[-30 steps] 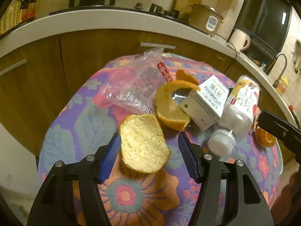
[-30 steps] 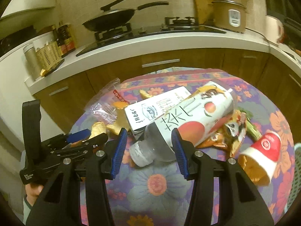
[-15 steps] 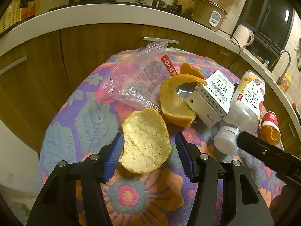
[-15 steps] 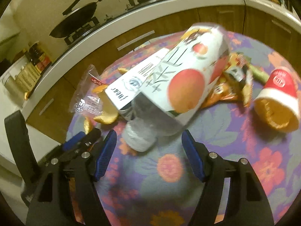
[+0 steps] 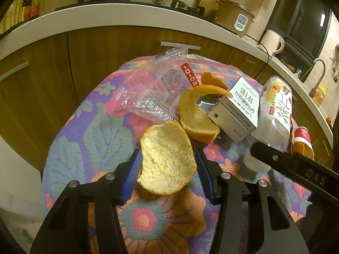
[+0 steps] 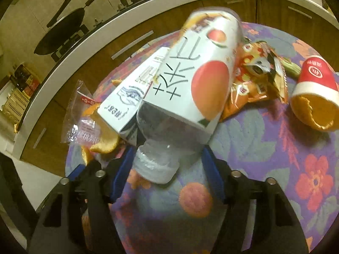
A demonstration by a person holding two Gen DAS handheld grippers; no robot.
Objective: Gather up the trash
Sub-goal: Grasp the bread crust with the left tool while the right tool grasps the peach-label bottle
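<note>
A round table with a flowered cloth (image 5: 70, 148) holds trash. My left gripper (image 5: 167, 165) is open, its blue pads either side of a large orange peel (image 5: 167, 158), pith up. My right gripper (image 6: 167, 165) is open around the neck end of a lying plastic bottle (image 6: 190, 84) with a white peach label; the bottle also shows in the left wrist view (image 5: 275, 114). Beside the bottle lie a white carton (image 5: 239, 110), a second orange peel (image 5: 197, 118) and a clear plastic bag (image 5: 152, 89).
A snack wrapper (image 6: 254, 76) and a red paper cup (image 6: 313, 84) holding peel lie to the right of the bottle. Wooden cabinets and a white counter (image 5: 127, 19) with a stove, pan and rice cooker curve behind the table.
My left gripper has moved forward so the peel sits between its pads. My right gripper has moved in over the bottle's neck end and spread wider.
</note>
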